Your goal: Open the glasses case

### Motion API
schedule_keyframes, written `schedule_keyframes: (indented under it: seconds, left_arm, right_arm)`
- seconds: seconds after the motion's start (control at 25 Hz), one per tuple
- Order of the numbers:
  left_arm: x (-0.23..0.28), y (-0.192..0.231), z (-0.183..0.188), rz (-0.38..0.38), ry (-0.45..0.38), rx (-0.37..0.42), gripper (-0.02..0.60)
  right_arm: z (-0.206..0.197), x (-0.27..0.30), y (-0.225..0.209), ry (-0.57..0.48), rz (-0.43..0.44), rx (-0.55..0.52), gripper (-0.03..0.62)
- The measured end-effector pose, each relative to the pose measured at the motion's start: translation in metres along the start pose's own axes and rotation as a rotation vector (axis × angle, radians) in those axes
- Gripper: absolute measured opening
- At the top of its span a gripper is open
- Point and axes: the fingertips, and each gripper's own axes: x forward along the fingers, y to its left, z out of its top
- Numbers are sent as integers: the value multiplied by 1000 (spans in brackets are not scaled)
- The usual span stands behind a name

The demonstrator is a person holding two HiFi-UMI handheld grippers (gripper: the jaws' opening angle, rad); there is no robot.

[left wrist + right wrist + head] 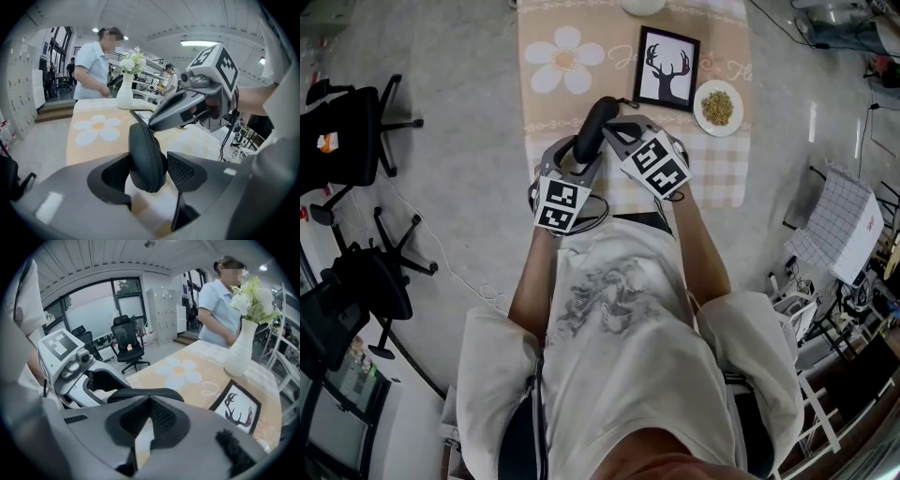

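**A:** While the glasses case is being clamped across its narrow width by the left gripper, where is it being held relative to the deer picture?

**B:** It is being held up over the table cloth, on the near left of the deer picture. Its long axis is being pointed away from the left jaws and toward that picture. Both pads are being pressed onto its black sides at the nearer end.

**A:** And the right gripper?

**B:** Its jaws are being held fully together. The tips are being set at the case's upper end, the one nearer the deer picture, right by the zip seam. Whether a zip pull is being pinched there is not being shown.

**A:** Which relation is being counted on next?

**B:** As judged here, the seam is being run along the long axis, from the deer-picture end back toward the left jaws. The right gripper is being placed nearer that starting end, so the drag is probably being asked of it. The case is being steadied on the left.
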Motion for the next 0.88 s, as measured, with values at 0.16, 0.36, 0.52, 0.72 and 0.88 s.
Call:
schedule_keyframes:
  seconds: [0.16, 0.36, 0.52, 0.72, 0.88]
  left_arm:
    - [-1, 1, 0, 4, -6, 1, 262]
    - [0, 0, 1, -3, -3, -10, 261]
    - [-2, 1, 4, -6, -9, -5, 261]
    - [-1, 1, 1, -7, -8, -13, 261]
    - [-1, 1, 0, -6, -5, -18, 259]
  right_arm:
    - [0, 0, -6, 1, -11, 10, 15]
    - [0, 2, -14, 0, -18, 25, 15]
    - [0, 3, -18, 2, -24, 30, 15]
    - [-1, 5, -24, 7, -32, 35, 15]
    - [-1, 6, -29, 12, -39, 37, 15]
